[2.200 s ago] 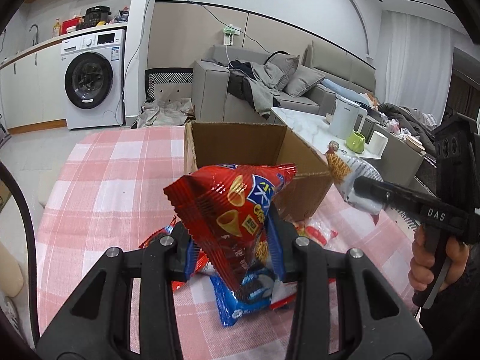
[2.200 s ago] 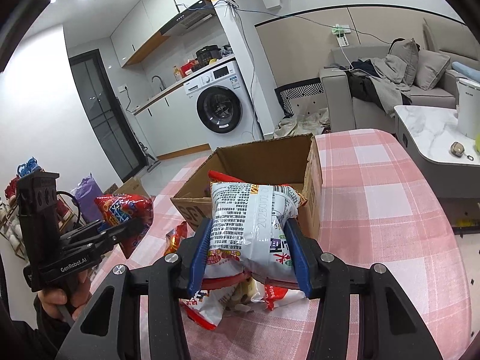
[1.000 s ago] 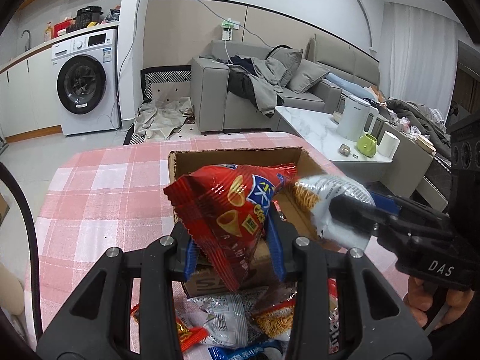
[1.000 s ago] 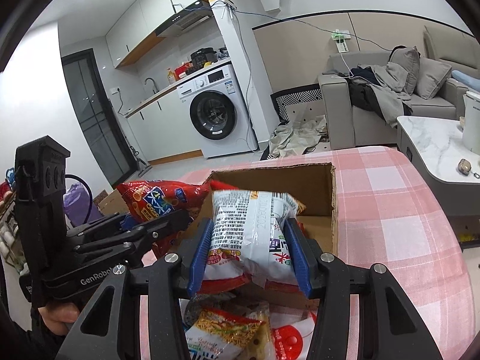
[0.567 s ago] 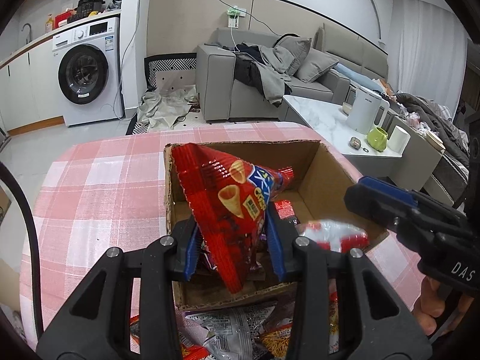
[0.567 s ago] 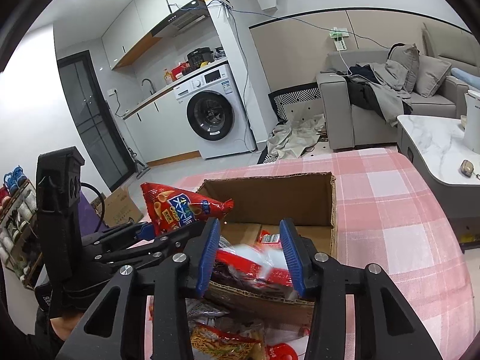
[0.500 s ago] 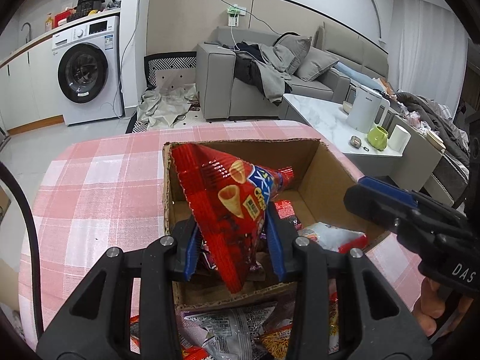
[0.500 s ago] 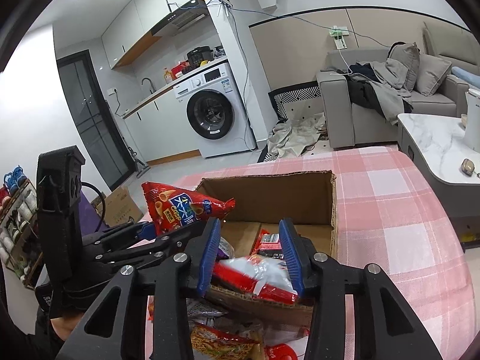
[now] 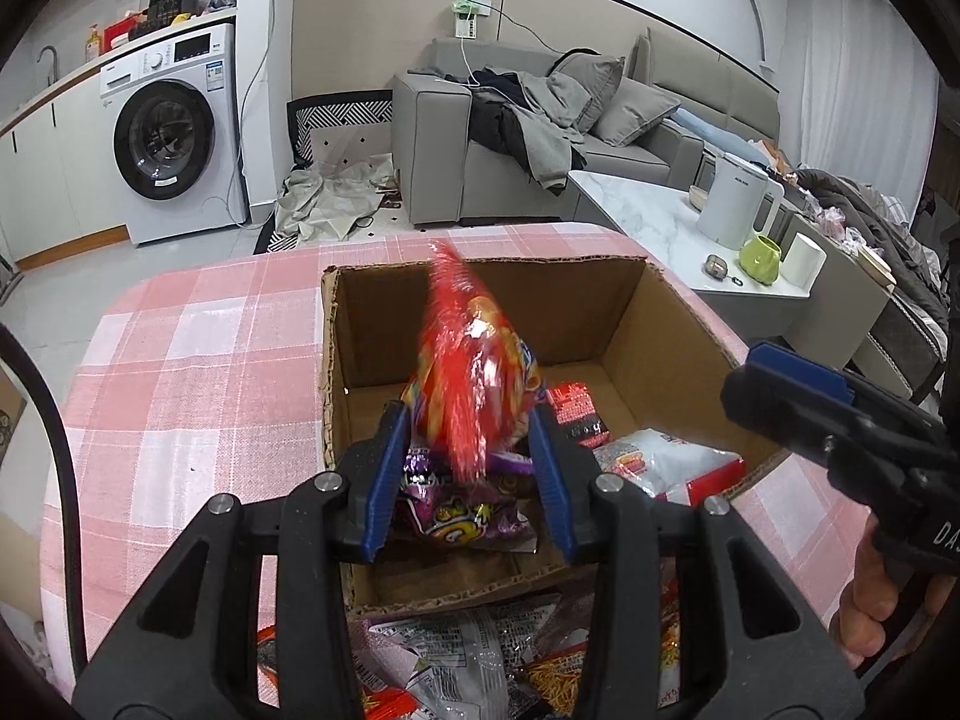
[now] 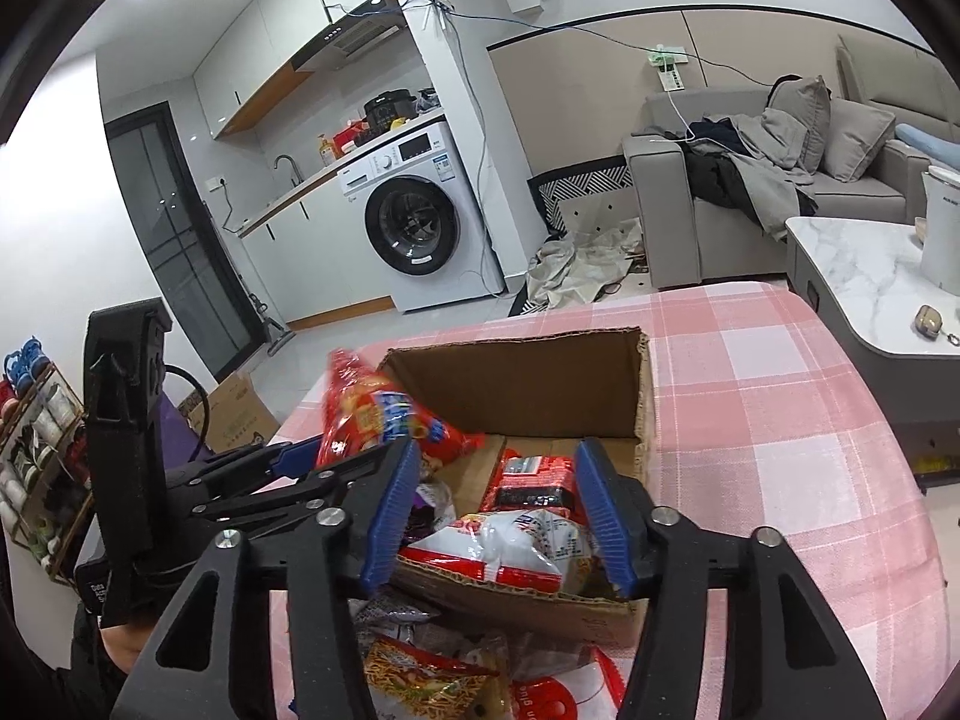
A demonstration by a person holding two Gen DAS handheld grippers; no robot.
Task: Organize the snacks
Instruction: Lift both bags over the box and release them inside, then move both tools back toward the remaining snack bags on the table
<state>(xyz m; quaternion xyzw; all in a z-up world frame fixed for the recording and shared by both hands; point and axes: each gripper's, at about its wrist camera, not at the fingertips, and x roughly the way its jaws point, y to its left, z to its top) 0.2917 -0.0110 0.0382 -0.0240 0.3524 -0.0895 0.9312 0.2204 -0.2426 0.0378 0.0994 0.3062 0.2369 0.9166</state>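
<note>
An open cardboard box (image 9: 678, 324) stands on the pink checked tablecloth; it also shows in the right wrist view (image 10: 516, 384). My left gripper (image 9: 468, 480) is open above the box, and the red snack bag (image 9: 468, 372) is blurred between its fingers, dropping free. In the right wrist view the red bag (image 10: 384, 414) hangs at the box's left rim. My right gripper (image 10: 498, 510) is open and empty over the near rim. A white and red bag (image 10: 516, 546), a purple bag (image 9: 456, 510) and a red packet (image 10: 528, 474) lie inside.
Several loose snack bags (image 9: 468, 660) lie on the tablecloth in front of the box, also seen in the right wrist view (image 10: 432, 678). The table's far edge (image 9: 252, 264) is behind the box. A sofa, a washing machine and a marble side table stand beyond.
My left gripper has opened and the red bag is slipping out, turning upright and blurred. My right gripper let its white bag drop into the box earlier and stays open.
</note>
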